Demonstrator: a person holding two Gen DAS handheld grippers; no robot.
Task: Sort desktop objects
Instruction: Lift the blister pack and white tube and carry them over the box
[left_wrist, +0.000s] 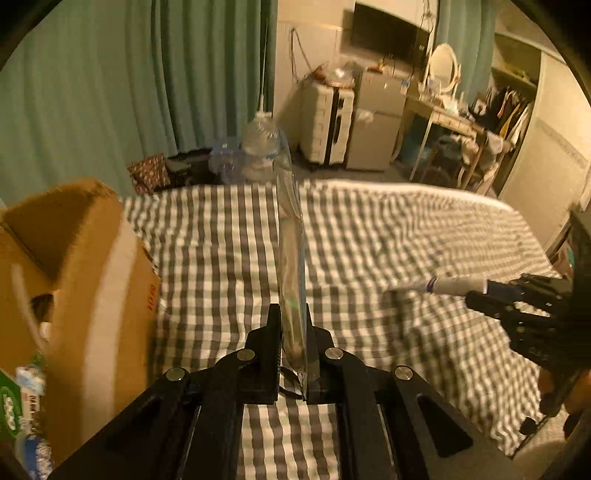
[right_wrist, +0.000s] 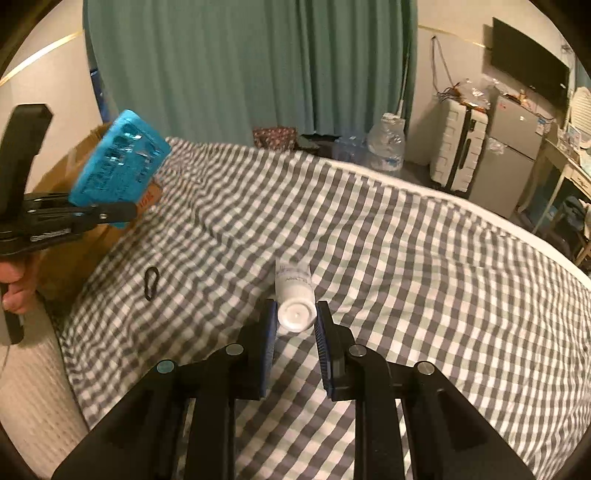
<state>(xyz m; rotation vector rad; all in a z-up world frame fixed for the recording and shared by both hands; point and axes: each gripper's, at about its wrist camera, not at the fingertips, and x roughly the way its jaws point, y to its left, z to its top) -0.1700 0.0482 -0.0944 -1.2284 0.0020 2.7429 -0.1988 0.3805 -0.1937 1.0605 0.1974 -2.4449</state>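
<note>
Two tongs (left_wrist: 291, 354) (right_wrist: 295, 325), one tube (right_wrist: 295, 291), one packet (right_wrist: 118, 170)

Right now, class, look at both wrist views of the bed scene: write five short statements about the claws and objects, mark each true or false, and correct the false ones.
1. The left claw is shut on a blue blister pack. True.
2. The right claw holds a black clip. False: it grips a white tube; the black clip lies loose on the checked bedspread.
3. A cardboard box sits by the bed's edge on the left claw's side. True.
4. The tube lies flat on the bedspread. False: it is held in the claw.
5. The curtains are red. False: they are green.
</note>
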